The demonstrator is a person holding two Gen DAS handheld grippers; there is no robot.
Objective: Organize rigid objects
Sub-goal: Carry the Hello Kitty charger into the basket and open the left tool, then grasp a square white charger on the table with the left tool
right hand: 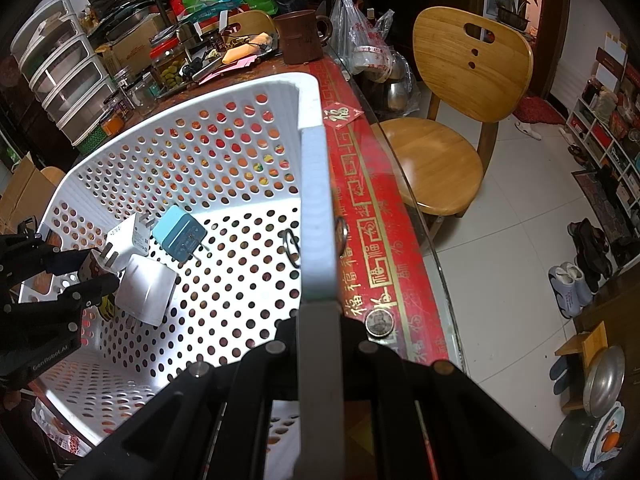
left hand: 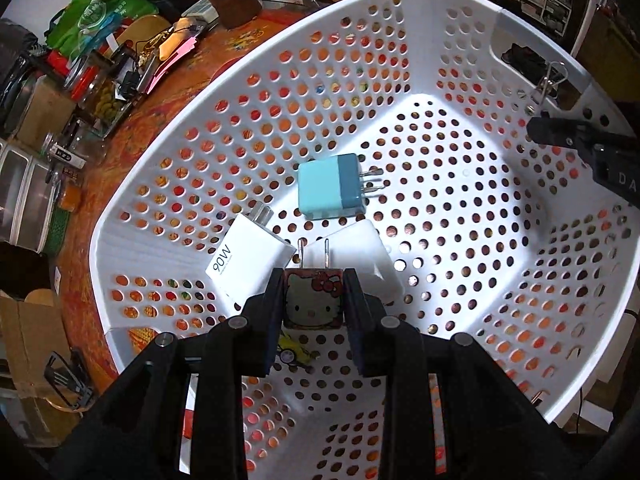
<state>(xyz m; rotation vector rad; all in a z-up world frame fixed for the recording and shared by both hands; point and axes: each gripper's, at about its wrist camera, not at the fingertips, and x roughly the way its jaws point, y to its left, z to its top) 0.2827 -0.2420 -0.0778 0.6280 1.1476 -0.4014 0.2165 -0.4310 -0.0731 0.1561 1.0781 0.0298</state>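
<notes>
We see the Hello Kitty charger (left hand: 313, 298) clamped between our left gripper (left hand: 313, 292) pads, prongs forward, inside the white basket (left hand: 440, 32); two white chargers (left hand: 248, 264) lie just ahead; our right gripper (right hand: 318, 320) seems clenched on the basket's rim

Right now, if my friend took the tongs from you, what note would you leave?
Left tongs: shut on the Hello Kitty charger, low inside the white basket.
Right tongs: shut on the basket's rim, steadying it.
Already in the basket: teal charger, 90W white charger, another white charger.
Left: let go of the Kitty charger. A coin sits on the table outside.
</notes>
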